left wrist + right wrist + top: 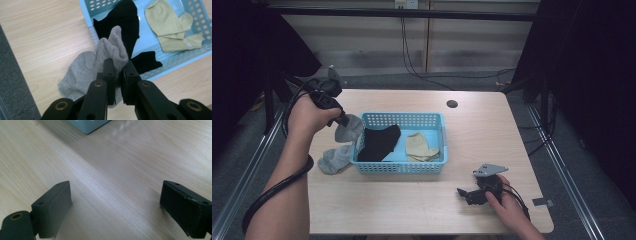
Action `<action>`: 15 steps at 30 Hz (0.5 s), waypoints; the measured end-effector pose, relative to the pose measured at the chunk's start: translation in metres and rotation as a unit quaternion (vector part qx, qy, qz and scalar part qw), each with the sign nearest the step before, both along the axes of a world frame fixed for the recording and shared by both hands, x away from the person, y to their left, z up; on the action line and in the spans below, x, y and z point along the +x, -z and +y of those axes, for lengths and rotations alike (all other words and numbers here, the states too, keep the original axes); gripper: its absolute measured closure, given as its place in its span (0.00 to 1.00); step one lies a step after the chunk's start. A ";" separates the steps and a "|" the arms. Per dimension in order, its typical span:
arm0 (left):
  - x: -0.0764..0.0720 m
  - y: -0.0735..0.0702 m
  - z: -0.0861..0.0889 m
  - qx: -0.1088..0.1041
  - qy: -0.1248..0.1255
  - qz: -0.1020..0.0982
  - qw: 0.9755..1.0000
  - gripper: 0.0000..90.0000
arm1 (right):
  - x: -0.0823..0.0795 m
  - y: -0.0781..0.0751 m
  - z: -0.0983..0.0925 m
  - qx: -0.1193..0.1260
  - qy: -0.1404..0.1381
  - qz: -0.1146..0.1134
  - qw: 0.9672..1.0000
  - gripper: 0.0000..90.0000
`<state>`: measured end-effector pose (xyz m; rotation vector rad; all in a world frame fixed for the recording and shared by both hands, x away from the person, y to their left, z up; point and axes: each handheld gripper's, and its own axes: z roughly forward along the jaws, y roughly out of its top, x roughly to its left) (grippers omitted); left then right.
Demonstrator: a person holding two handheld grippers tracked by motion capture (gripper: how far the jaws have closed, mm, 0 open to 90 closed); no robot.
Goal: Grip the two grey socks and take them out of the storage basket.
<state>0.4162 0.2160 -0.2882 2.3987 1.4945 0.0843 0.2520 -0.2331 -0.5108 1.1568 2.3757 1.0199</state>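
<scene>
My left gripper (pixel 343 120) is shut on a grey sock (pixel 110 50) and holds it up beside the left wall of the blue basket (pixel 439 121). The sock's lower part (pixel 332 159) still lies on the table left of the basket. In the basket lie a black sock (pixel 379 142), draped over the left rim, and a beige sock (pixel 419 146). In the left gripper view the grey sock bunches up between my closed jaws (pixel 119 75). My right gripper (pixel 468 194) rests on the table near the front right, its jaws wide apart with nothing between them (pixel 115 205).
The light wooden table (pixel 482 135) has a dark round hole (pixel 452 104) near its back edge. A corner of the blue basket (pixel 87 125) shows at the top of the right gripper view. A thick black cable (pixel 272 190) loops along the left forearm.
</scene>
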 end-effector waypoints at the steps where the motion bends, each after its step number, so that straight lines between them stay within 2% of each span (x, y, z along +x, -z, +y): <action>1: 0.000 -0.001 0.003 0.001 -0.001 0.000 1.000 0.93 | 0.000 0.000 0.000 0.000 0.001 0.001 1.000 0.11; 15: -0.009 0.001 0.030 0.001 -0.031 -0.007 0.999 0.93 | 0.000 0.000 0.000 0.000 0.001 0.001 1.000 0.11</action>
